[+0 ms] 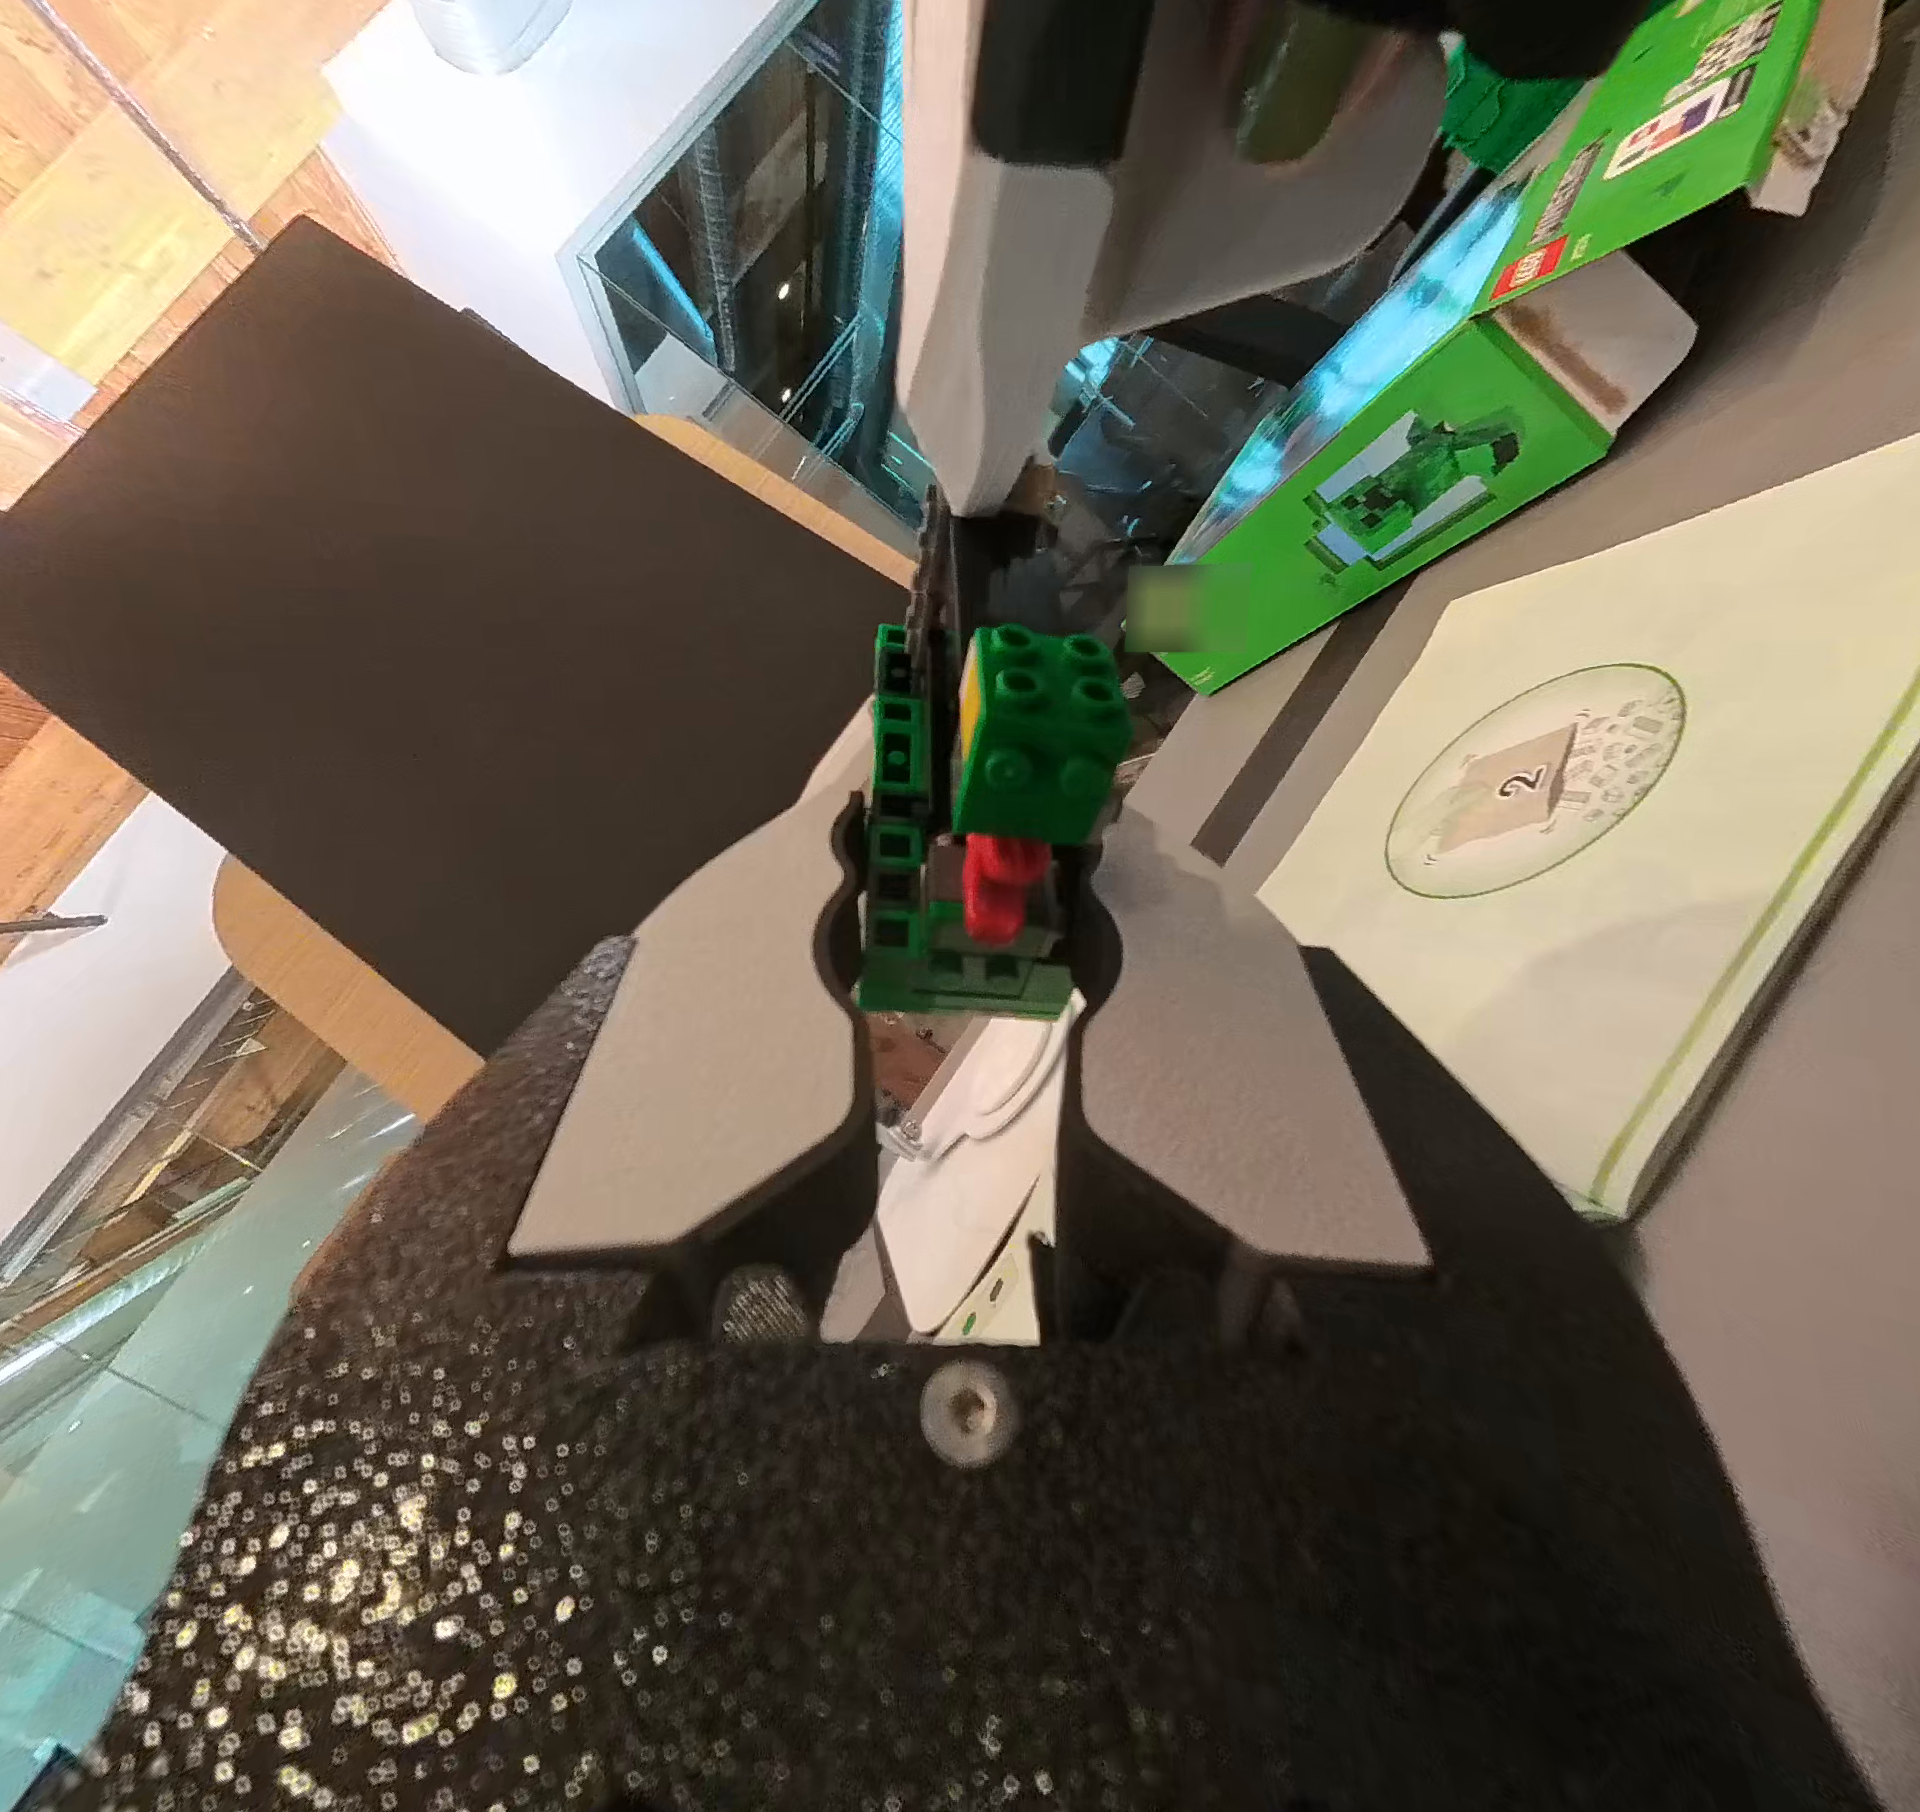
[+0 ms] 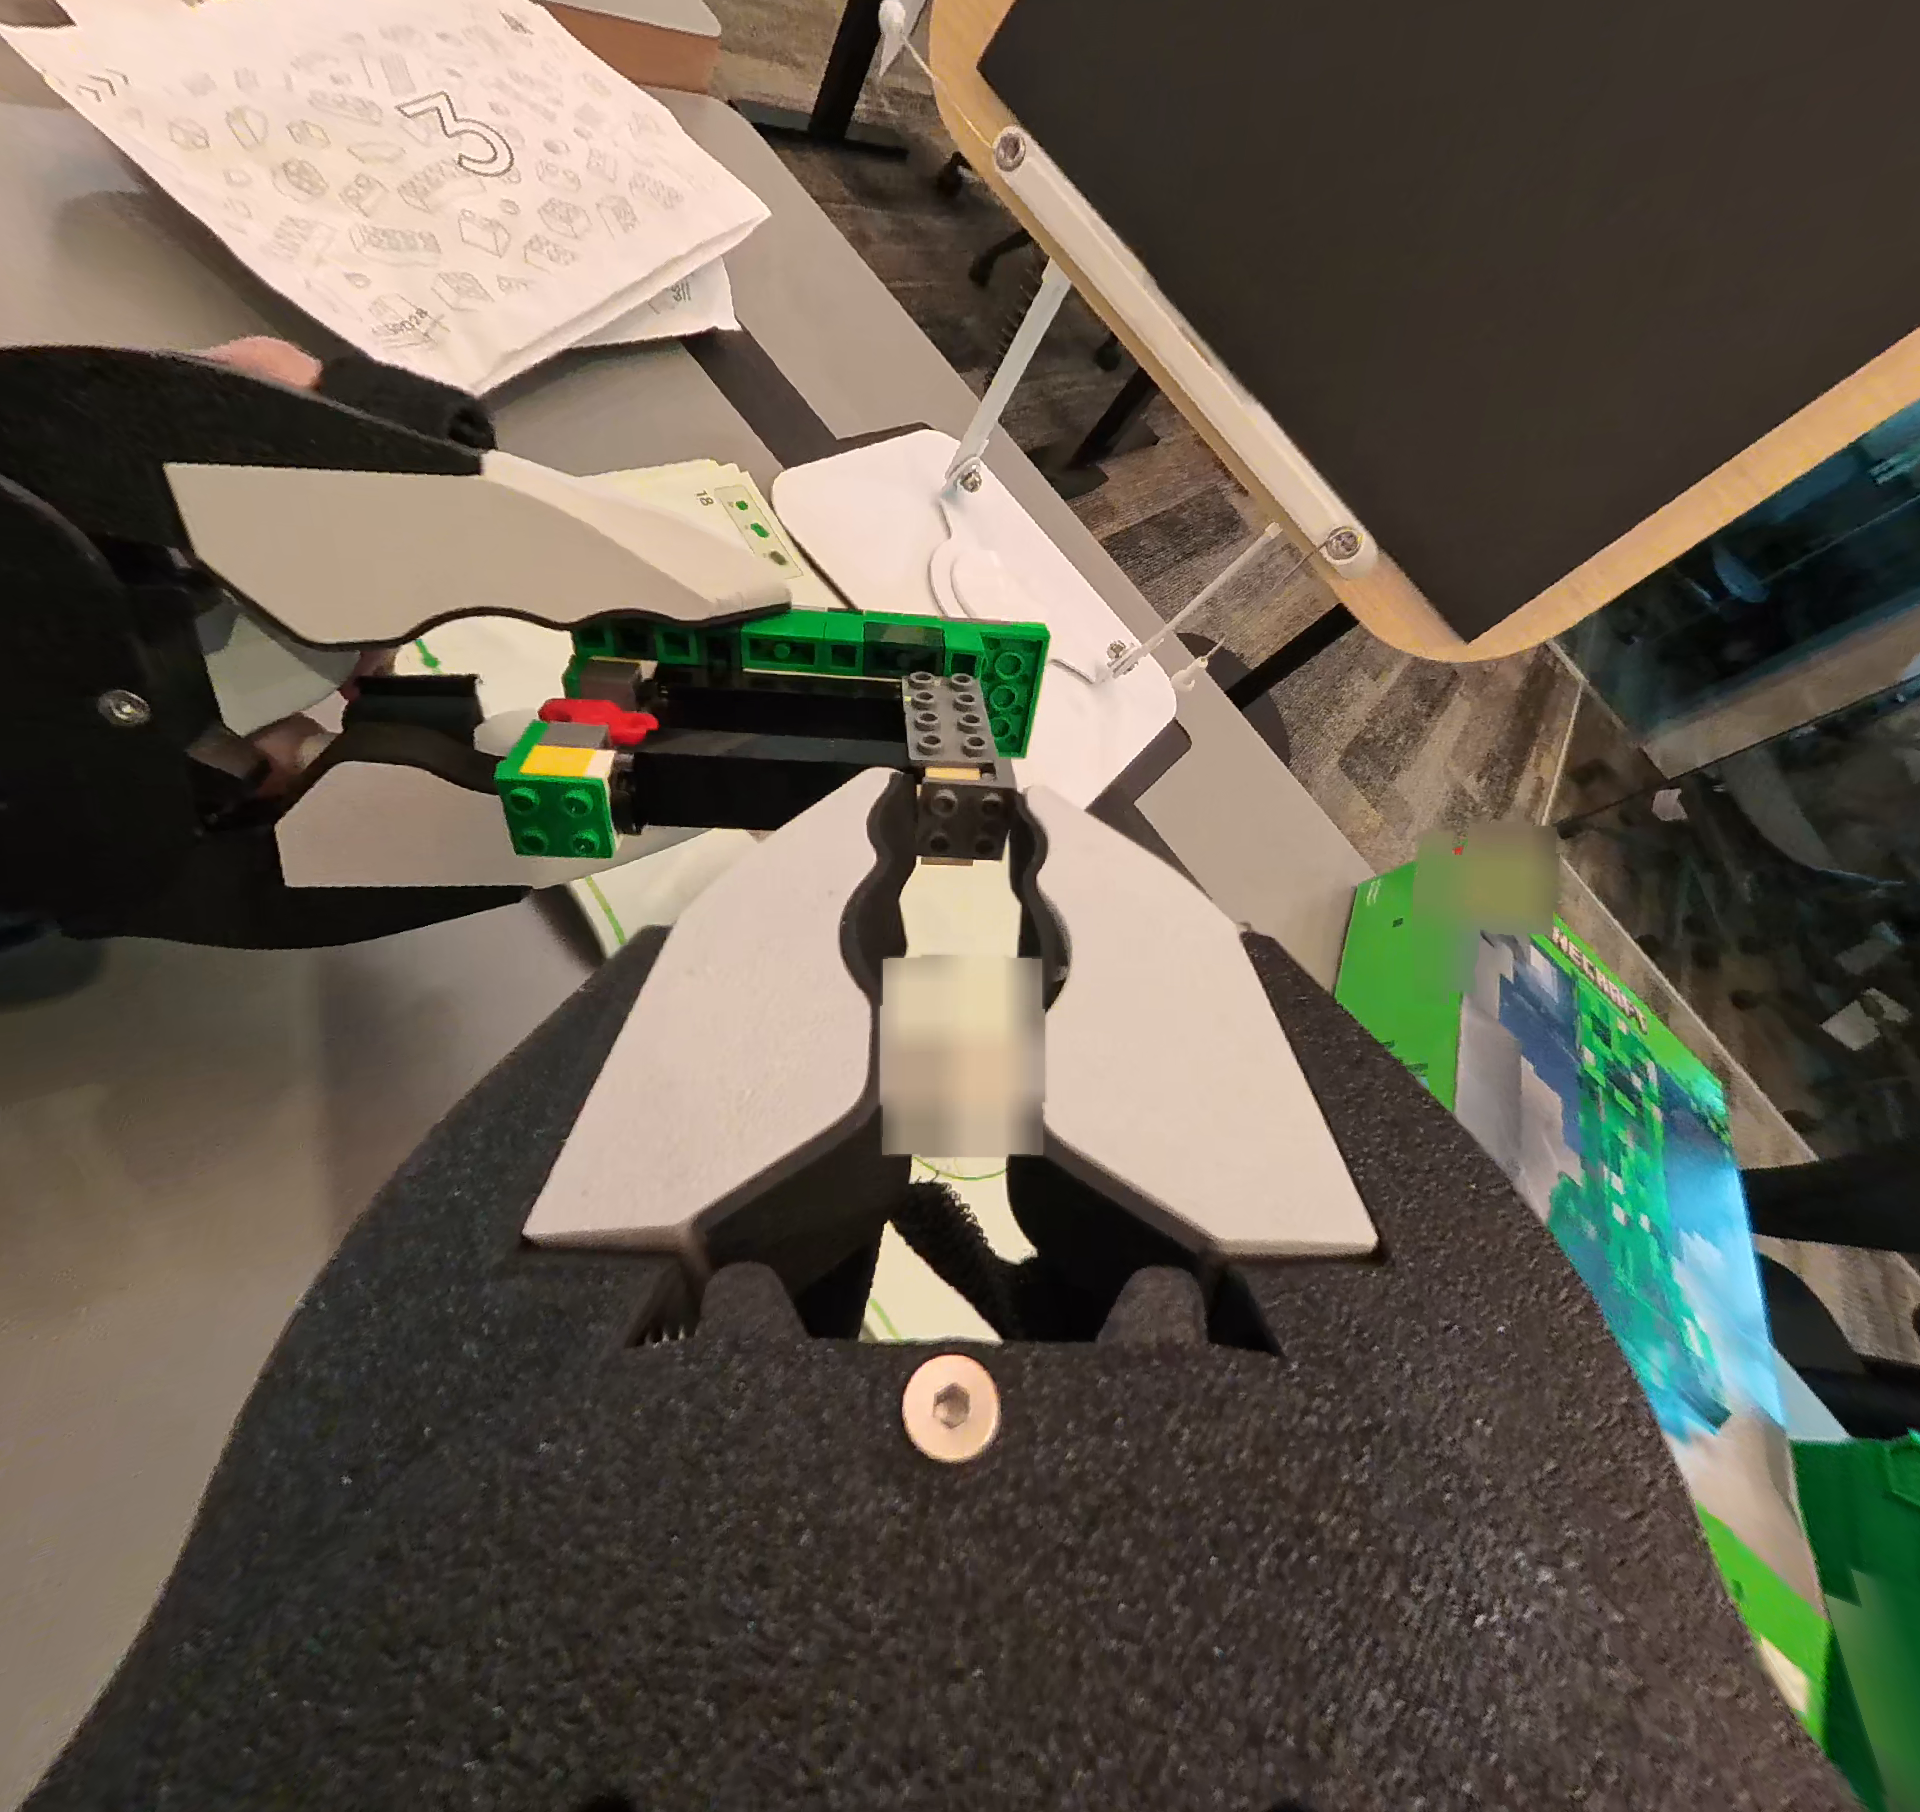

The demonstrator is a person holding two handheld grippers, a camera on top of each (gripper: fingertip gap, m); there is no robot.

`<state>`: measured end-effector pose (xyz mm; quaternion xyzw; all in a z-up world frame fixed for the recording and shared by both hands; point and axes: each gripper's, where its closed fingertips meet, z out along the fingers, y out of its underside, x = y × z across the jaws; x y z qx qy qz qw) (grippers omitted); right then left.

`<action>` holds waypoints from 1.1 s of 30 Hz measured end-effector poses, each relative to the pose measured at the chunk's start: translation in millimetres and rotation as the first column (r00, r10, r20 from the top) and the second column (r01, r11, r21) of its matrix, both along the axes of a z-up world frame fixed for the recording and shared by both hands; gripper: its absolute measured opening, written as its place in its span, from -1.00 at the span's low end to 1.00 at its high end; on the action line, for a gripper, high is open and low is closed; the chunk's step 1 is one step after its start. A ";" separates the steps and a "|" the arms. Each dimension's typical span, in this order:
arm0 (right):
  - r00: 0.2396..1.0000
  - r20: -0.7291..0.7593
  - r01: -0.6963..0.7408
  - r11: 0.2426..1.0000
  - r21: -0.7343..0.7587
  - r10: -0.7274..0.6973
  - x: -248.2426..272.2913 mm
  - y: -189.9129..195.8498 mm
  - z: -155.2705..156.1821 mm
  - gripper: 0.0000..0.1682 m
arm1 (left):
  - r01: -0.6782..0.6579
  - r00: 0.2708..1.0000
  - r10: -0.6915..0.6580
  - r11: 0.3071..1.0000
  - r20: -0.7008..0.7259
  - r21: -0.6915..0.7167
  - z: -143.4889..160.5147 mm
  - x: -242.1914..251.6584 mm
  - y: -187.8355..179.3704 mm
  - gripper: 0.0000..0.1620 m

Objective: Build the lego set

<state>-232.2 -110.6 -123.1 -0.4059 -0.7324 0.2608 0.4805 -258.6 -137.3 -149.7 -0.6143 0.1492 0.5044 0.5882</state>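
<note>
The partly built lego model [image 2: 810, 645] has a long green wall, a black beam, a red piece and a green 2x2 brick [image 2: 556, 812] with yellow and white on one side. My left gripper [image 1: 971, 889] is shut on the end of the model [image 1: 1039, 734] with the red piece, and holds it in the air above the table. It shows at the left in the right wrist view [image 2: 634, 723]. My right gripper [image 2: 961, 827] is shut on a small black studded brick [image 2: 961, 817]. The brick touches the model's far end beside a dark grey plate [image 2: 951, 713]. The right gripper's fingers [image 1: 966, 308] reach in from above.
An instruction booklet [image 1: 1558, 827] lies on the grey table [image 2: 208, 1087]. The green lego box [image 1: 1403, 474] stands behind it and shows at right in the right wrist view [image 2: 1558, 1087]. A printed paper bag [image 2: 416, 162] lies at far left. A black divider panel [image 2: 1455, 204] on a white clamp [image 2: 883, 536] borders the table. My right fingertips sit around 5 cm from my left ones.
</note>
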 end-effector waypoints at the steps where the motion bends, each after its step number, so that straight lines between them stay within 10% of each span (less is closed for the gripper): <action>1: 1.000 0.003 0.005 1.000 -0.010 -0.005 -0.1 0.1 0.1 -0.80 | -0.002 1.000 0.002 1.000 -0.003 0.001 0.4 0.3 -0.1 -0.56; 33: 0.991 0.128 -0.033 0.998 -0.053 0.040 6.4 0.3 -1.4 -0.80 | -0.024 0.995 0.026 1.000 -0.098 0.016 5.1 7.8 -2.9 -0.56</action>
